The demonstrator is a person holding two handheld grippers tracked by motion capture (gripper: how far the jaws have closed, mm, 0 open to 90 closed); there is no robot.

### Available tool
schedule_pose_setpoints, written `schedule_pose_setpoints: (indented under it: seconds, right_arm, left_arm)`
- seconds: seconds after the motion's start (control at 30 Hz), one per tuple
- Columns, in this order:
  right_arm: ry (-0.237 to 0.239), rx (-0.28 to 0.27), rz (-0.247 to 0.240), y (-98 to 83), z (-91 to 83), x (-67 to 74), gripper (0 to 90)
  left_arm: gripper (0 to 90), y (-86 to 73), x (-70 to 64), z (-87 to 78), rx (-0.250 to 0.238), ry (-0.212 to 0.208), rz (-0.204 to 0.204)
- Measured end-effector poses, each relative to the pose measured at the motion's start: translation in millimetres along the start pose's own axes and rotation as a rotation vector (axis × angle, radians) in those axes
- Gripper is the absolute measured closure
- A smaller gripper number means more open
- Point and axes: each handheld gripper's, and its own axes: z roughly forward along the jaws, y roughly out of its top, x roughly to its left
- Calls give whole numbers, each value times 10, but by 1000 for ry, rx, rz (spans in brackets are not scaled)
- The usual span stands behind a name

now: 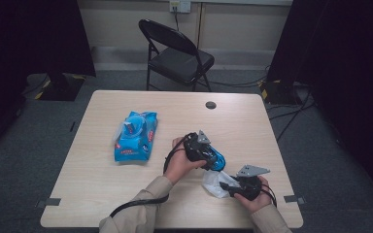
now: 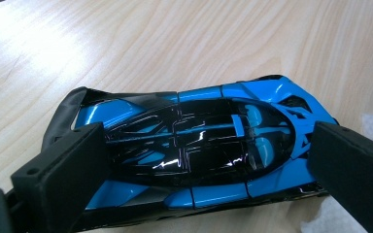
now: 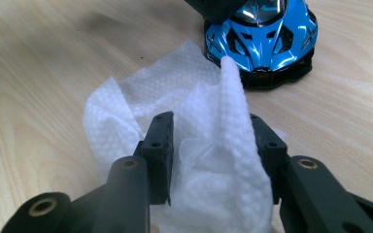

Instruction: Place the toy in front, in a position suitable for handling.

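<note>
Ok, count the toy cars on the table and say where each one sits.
1. The blue toy car sits right of centre on the table, clamped across its body by the left hand-held gripper, nose toward the white wipe. None seems hidden.

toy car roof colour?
Glossy black roof panel on the bright blue toy car; clearest in the left gripper view.

The high view is dim, with dark side edges; both gripper views are brighter, with glare on the toy car (image 2: 194, 155) roof.
</note>
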Motion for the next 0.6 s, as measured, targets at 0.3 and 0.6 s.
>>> schedule_pose_setpoints:
  seconds: [0.3,0.6]
  right_arm:
    - [-6,-1,-2,7,9,1,631]
    - [-5,16,30,42,-9,-47,862]
  left_arm:
    - [9,-10,-16,14,-5,31,-12]
    - [9,-8,-15,13,-2,32,-12]
